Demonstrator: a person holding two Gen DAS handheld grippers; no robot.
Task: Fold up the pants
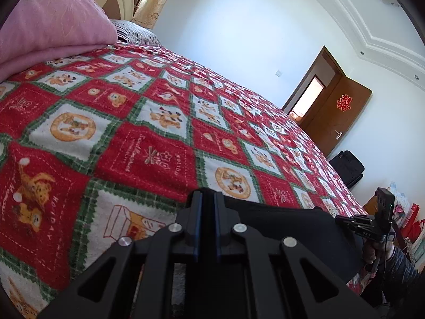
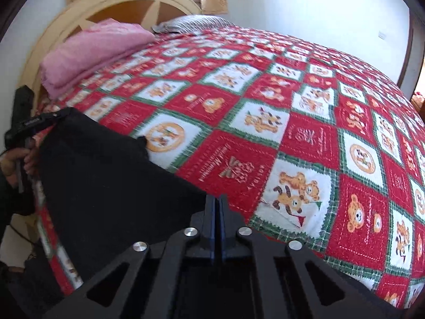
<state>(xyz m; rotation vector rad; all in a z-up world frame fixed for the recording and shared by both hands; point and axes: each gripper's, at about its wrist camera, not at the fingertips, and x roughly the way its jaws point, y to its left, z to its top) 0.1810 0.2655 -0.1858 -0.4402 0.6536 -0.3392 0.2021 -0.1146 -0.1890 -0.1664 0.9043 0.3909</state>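
- We hold the black pants (image 2: 111,180) stretched between our two grippers above the near edge of the bed (image 2: 305,138), the cloth hanging slack in the middle over the red-and-green teddy-bear blanket (image 1: 138,122).
- Our left gripper (image 1: 208,199) is clenched, its jaws pressed together on one end of the pants; from its own camera the dark cloth runs rightward to the right gripper (image 1: 356,222).
- Our right gripper (image 2: 218,204) is likewise clenched on the other end, and its view shows the fabric sloping away to the left.
- We judge the main risk to be slippage: each grip looks to catch only a thin edge, so a quick pull apart could tug the cloth free.
- Lowering unevenly could bunch the sagging middle on the blanket and set a crooked fold.
- Fuzzy blanket pile may drag the fabric as we lay it down, creasing it.
- The pink folded bedding (image 2: 93,50) lies well apart near the headboard (image 2: 124,2), so we expect no snag there.
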